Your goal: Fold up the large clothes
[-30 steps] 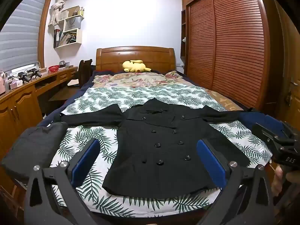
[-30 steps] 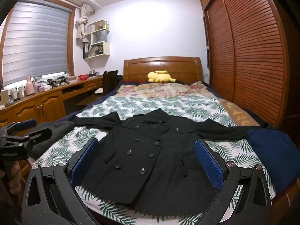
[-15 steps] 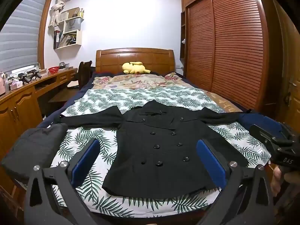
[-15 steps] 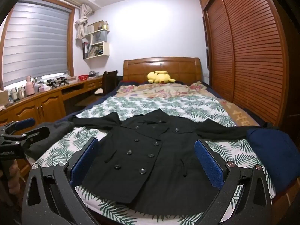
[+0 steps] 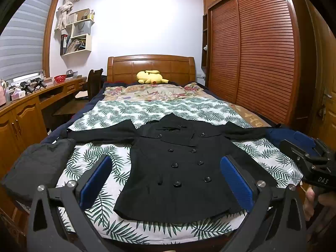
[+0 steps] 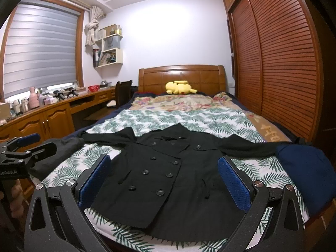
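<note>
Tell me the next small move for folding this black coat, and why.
Probably bring the left gripper down to the end of the coat's left sleeve and pinch it, ready to fold it across the front. The black coat lies flat and buttoned on the leaf-print bedspread with both sleeves spread straight out; both grippers are open, empty and short of the hem.

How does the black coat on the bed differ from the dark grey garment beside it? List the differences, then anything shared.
The black coat lies spread flat with sleeves stretched out; the dark grey garment sits bundled in a compact heap. The coat lies mid-bed; the grey garment sits at the bed's left edge. The coat shows two rows of buttons; the grey garment shows none. Both are dark clothes resting on the leaf-print cover, untouched by either gripper.
</note>
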A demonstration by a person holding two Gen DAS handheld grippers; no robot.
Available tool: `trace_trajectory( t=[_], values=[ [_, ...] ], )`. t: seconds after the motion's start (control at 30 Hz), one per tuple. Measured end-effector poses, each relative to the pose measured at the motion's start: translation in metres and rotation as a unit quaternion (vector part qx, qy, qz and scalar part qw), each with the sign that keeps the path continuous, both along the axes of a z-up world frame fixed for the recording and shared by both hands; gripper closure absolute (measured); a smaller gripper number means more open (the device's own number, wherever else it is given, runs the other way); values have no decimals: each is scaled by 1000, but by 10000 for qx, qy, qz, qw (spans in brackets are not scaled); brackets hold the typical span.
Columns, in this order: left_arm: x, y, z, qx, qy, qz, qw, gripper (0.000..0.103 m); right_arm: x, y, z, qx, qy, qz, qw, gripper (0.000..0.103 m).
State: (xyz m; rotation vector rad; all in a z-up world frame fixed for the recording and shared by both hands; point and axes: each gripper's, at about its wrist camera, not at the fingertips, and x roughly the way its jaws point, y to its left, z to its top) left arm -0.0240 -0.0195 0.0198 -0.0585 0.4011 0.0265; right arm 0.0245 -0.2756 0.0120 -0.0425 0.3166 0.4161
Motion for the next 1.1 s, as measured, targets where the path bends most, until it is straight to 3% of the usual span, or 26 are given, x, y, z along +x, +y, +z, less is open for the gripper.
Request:
trace_trajectory(
  t=[0.4,0.8,1.1],
  values=[
    [11,10,-13,-85,192,95,9997,0,-2,13,3,-63,28,27,10000,0],
    [26,39,-43,-127,482,276,9984,0,13,23,-21,-129,270,140,9995,0],
    [52,70,-70,-29,731,453,9963,0,47,48,-47,-147,528,325,9980,0]
  ],
)
